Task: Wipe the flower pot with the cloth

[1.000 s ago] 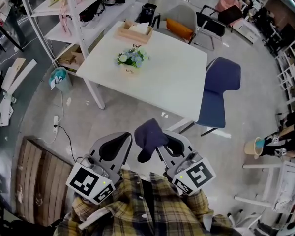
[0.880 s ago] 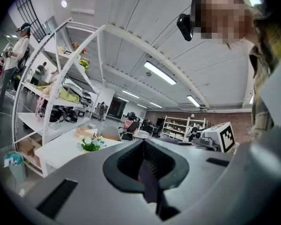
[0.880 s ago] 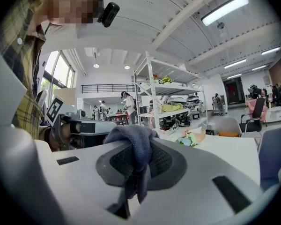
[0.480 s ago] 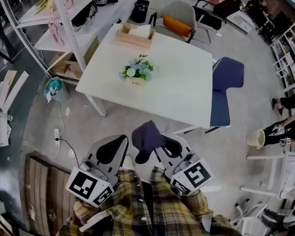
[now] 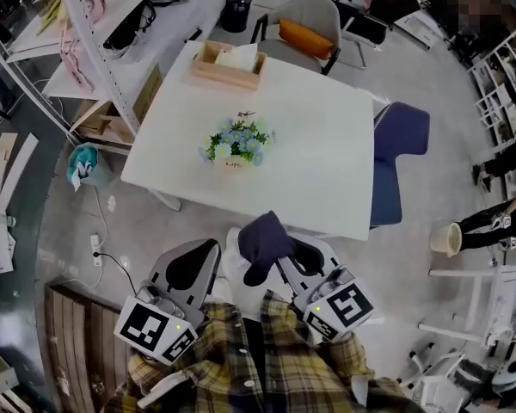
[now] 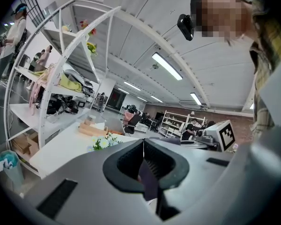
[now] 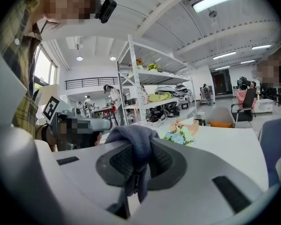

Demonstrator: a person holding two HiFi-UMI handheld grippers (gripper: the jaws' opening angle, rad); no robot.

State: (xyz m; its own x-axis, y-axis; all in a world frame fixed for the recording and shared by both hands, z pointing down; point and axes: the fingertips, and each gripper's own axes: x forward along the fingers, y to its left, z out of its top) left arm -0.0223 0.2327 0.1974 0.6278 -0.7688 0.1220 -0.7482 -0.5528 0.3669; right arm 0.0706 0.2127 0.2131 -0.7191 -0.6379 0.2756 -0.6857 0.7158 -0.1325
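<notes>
Closer than before in the head view, the flower pot stands on the worktop, untouched; the left gripper view shows the left tongs clenched shut, the right gripper view the right tongs grasping the dark cloth, best pressed gently against the pot's side.

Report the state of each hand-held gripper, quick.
Left hand-held gripper: closed, no clear hold on anything.
Right hand-held gripper: closed on the dark cloth.
</notes>
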